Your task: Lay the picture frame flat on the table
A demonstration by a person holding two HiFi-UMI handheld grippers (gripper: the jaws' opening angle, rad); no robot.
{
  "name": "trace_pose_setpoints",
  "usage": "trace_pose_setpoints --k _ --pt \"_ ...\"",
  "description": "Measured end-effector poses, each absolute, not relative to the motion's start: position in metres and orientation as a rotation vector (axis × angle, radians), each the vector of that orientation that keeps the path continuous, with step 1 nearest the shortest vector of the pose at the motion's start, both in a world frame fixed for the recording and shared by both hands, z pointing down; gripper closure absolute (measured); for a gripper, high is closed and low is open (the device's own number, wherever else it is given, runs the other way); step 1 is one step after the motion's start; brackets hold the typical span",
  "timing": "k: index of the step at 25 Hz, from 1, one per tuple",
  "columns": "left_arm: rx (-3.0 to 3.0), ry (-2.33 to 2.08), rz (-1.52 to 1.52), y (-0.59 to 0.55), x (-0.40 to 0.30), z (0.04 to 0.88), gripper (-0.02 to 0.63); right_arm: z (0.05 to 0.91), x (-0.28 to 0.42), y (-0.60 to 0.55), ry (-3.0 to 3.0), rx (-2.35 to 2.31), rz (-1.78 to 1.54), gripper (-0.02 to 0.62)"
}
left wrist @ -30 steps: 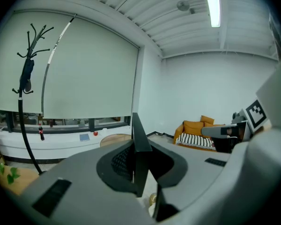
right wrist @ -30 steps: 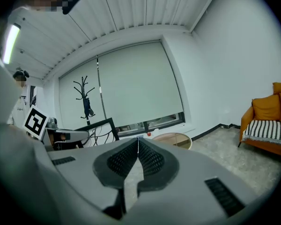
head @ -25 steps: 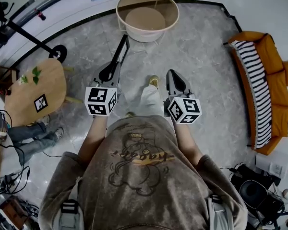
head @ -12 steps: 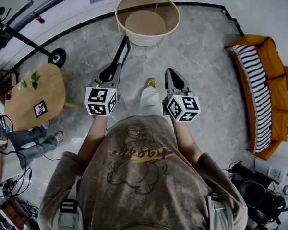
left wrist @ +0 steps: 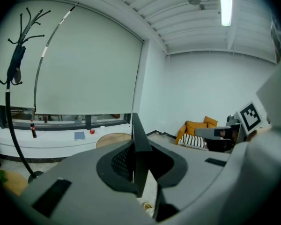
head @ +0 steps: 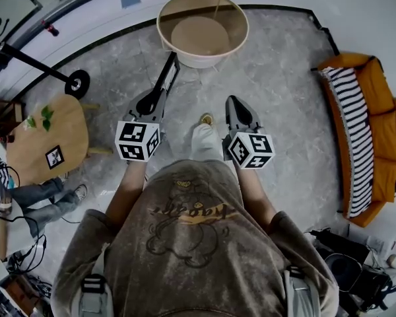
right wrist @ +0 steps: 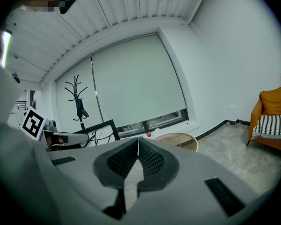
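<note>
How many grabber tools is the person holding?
2. The left hand-held gripper clamps the picture frame; the right hand-held gripper, beside it, is shut and empty. None seems hidden.

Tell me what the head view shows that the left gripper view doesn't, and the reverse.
Only the head view: the person's sweatshirt, another person's jeans-clad legs at the left, and the full length of the picture frame. Only the left gripper view: the drawn window blind, the ceiling light, and the left gripper's jaws pressed on the frame's edge. Both: the frame itself, the round table ahead, the orange sofa and the right gripper.
</note>
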State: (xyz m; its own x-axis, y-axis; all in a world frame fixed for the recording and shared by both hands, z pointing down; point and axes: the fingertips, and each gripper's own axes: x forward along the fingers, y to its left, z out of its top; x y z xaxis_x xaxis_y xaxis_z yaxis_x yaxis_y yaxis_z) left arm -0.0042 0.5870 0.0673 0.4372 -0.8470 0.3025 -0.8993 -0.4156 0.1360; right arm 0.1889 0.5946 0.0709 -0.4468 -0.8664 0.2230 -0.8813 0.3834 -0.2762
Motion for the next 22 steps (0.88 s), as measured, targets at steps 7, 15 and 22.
trace_pose_setpoints --k 7,15,22 --pt "2.400 -1.498 0.325 0.535 0.009 0.065 0.551 0.068 0.200 0.535 -2.592 1.617 0.601 0.575" --pt "2.389 -1.507 0.325 0.485 0.026 0.058 0.551 0.061 0.209 0.483 -2.610 1.565 0.605 0.575" --pt "2.381 -1.518 0.305 0.440 0.055 0.055 0.552 0.058 0.239 0.434 -2.614 1.540 0.591 0.575"
